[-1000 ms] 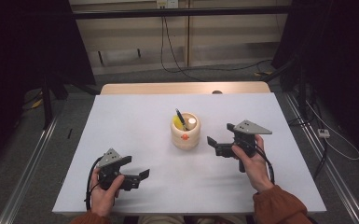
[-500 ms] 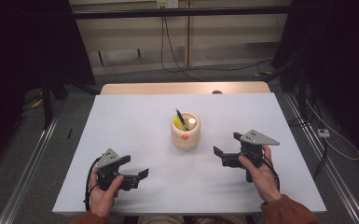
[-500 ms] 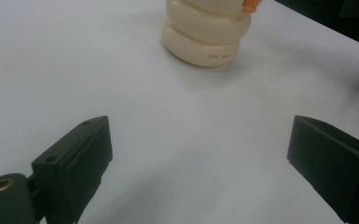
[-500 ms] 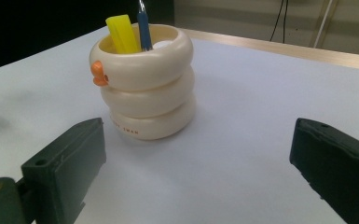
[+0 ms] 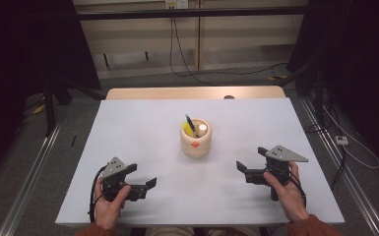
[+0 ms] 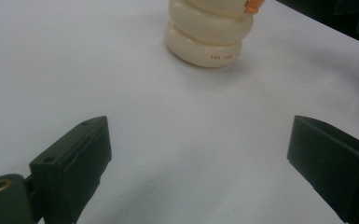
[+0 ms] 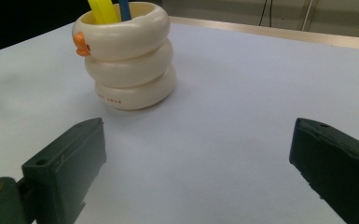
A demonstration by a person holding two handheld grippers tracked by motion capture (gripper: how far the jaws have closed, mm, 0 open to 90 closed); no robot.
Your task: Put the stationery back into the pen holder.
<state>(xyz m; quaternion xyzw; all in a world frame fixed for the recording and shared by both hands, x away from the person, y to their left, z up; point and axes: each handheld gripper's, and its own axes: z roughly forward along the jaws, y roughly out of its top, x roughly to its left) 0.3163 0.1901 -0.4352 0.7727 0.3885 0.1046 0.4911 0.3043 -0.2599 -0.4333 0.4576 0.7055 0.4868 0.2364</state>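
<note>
Black gripper point(image 5: 144, 183) bodies (grey three-cornered plates on top), rust-orange sleeves point(image 5: 312, 227).

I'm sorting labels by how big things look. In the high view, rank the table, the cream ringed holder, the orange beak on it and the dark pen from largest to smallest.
1. Table, by far the largest.
2. Cream ringed holder.
3. Dark pen, only its upper part showing above the holder's rim.
4. Orange beak, a tiny dot.

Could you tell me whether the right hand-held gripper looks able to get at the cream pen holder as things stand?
Probably yes: the right hand-held gripper has its jaws wide open, facing the pen holder, and bare white table lies between them, with nothing in the way.
</note>
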